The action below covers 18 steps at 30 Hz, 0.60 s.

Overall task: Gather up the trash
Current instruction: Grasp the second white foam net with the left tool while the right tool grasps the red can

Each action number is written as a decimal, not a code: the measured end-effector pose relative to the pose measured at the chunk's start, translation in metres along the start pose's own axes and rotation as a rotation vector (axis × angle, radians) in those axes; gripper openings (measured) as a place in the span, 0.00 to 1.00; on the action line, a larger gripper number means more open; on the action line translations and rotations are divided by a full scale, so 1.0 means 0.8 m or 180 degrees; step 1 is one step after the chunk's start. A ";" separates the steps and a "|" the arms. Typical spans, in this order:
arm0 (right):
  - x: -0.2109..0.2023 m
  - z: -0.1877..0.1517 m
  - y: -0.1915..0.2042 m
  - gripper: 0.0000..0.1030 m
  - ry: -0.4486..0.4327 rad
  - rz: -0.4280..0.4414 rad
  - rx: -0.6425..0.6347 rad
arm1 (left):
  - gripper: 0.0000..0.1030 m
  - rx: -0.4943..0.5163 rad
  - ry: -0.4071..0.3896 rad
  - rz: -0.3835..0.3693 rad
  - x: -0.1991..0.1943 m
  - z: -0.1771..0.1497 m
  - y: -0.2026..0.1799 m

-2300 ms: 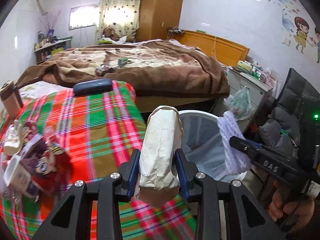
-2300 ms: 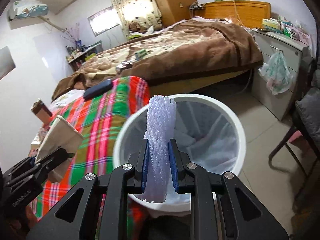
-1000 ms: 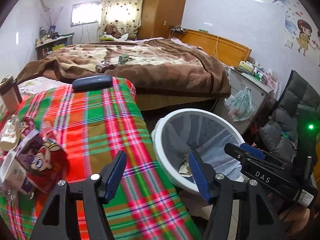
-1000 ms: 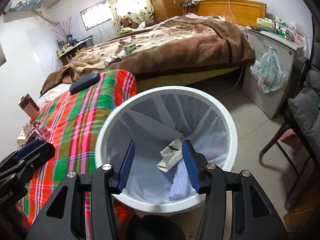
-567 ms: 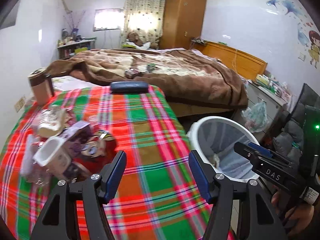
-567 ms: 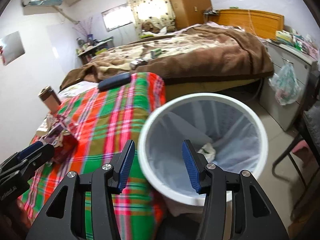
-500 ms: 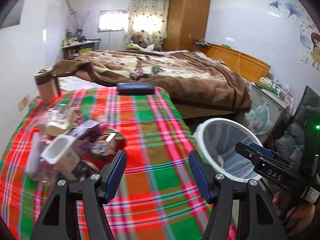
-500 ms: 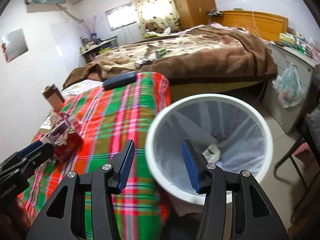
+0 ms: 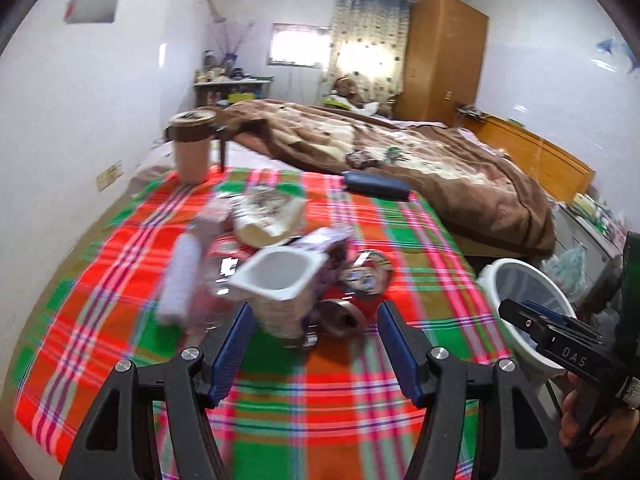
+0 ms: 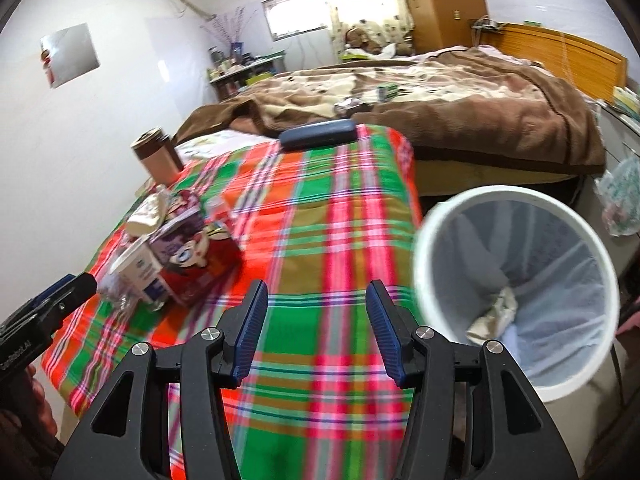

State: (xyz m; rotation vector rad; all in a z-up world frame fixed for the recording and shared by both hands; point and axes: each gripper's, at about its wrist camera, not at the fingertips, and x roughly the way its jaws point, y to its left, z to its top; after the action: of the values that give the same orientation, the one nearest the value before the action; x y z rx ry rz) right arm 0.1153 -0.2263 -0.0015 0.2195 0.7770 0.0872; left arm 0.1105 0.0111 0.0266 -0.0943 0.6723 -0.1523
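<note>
My left claw (image 9: 314,334) hangs spread and empty, frame centre, before the white cup (image 9: 280,286); my right claw (image 10: 316,322), just widened, holds nothing.

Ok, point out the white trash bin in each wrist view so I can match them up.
Left wrist view: the white trash bin sits at the right edge, past the plaid cloth's corner and partly behind the right gripper.
Right wrist view: the bin fills the lower right, beside the table, with crumpled paper inside.
Shared landmark: the dark blue case at the cloth's far edge.
</note>
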 end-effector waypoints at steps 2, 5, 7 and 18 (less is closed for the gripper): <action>0.008 0.000 0.012 0.53 0.0058 0.0092 -0.0011 | 0.62 -0.0068 0.0010 0.0067 0.001 -0.002 0.015; 0.019 0.002 0.028 0.53 0.0120 0.0175 -0.0031 | 0.62 -0.0138 0.0038 0.0147 0.002 -0.004 0.040; 0.027 0.003 0.038 0.53 0.0158 0.0201 -0.0040 | 0.62 -0.0178 0.0042 0.0179 0.003 -0.004 0.053; 0.074 0.022 0.079 0.61 0.0428 0.0300 0.0040 | 0.62 -0.0333 0.0108 0.0312 0.014 0.004 0.120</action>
State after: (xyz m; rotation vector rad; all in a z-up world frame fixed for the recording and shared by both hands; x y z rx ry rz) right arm 0.1701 -0.1585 -0.0159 0.2643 0.9012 0.1876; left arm 0.1320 0.1039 0.0090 -0.1592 0.7172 -0.0244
